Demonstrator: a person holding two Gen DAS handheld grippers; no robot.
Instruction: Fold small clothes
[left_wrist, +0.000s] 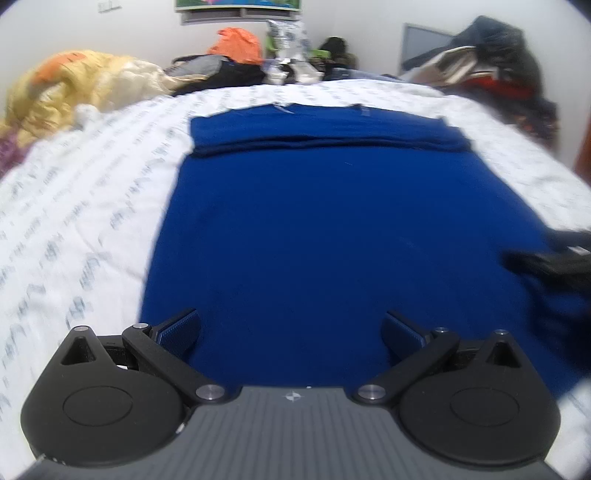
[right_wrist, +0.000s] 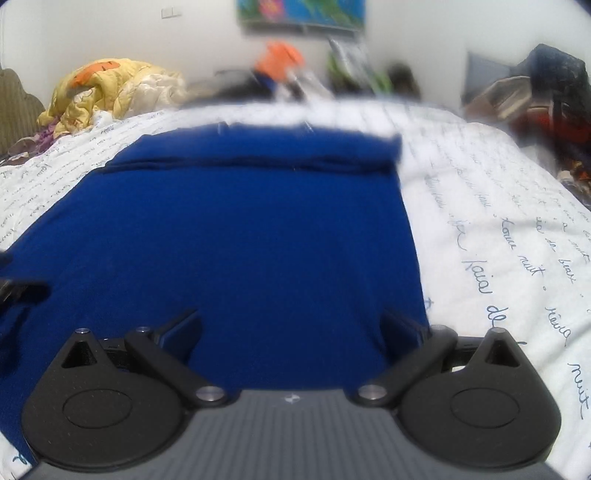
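Both tongs, left gripper (left_wrist: 291, 330) and right gripper (right_wrist: 291, 328), gape wide, holding nothing, over the blue garment (left_wrist: 332, 236) spread ahead on the script-printed bedsheet (left_wrist: 85, 206); its far edge is folded back. A yellow quilt (left_wrist: 74, 81) and clothes pile (left_wrist: 498, 62) lie beyond.

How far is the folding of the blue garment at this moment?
Done: the far end of the blue garment is folded over into a band on the white bedsheet. In hand: nothing; the left gripper and right gripper are both open above the near edge. Left: folding the long flat part.
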